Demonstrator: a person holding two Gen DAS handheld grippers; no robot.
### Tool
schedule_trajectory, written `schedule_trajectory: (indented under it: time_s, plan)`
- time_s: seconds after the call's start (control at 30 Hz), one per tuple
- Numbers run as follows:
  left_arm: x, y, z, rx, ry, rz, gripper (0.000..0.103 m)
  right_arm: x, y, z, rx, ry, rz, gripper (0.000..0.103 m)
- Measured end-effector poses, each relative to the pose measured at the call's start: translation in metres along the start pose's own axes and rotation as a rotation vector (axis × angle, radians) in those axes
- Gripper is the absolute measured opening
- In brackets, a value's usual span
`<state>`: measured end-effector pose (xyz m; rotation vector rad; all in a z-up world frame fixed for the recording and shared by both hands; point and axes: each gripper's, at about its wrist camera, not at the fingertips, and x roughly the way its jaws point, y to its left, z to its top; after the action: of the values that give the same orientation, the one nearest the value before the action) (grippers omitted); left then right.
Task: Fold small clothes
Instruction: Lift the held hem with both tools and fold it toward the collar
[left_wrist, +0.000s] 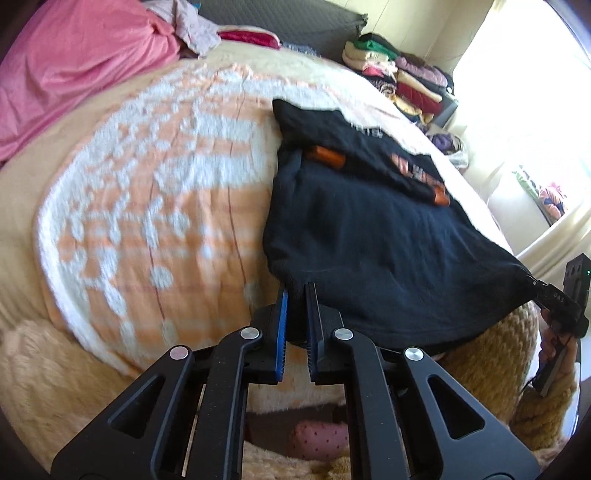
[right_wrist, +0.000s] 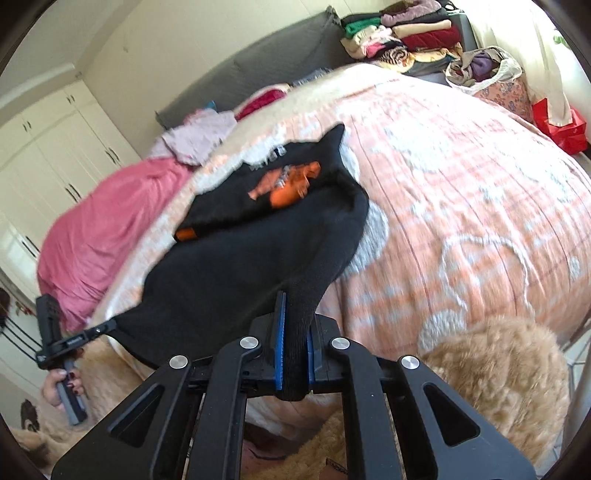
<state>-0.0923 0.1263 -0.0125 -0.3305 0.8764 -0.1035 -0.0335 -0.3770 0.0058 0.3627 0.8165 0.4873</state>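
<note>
1. A bed carries a peach-and-white patterned blanket, with a fluffy tan throw bunched at its near edge.
2. Around it: a pink cover heaped at the far left, a pale garment beside it, a grey headboard, and stacked folded clothes beyond the far corner. White wardrobes line the wall.
3. Nothing lies on the black garment itself – it is spread across the blanket, with an orange print showing on its far, folded-over part.
4. The left hand-held gripper is closed on the garment's near hem at one corner; the cloth is pinched between its blue pads.
5. The right hand-held gripper is clamped on the other near corner – a bunched fold runs down between its pads.
6. The near edge hangs stretched between the two, lifted off the blanket, while the far part rests on the bed.
7. A person's hand grips the left tool's handle.
</note>
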Motion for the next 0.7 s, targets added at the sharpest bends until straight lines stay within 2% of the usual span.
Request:
schedule_trajectory:
  time_s: [0.37, 0.7]
  plan:
    - [-0.008, -0.013, 0.058, 0.013, -0.116, -0.027, 0.003, -0.006, 0.019, 0.058, -0.064, -0.078, 0.010, 0.008]
    - [0.003, -0.009, 0.113, 0.011, -0.180, -0.019, 0.003, 0.015, 0.020, 0.105, -0.075, -0.102, -0.020, 0.008]
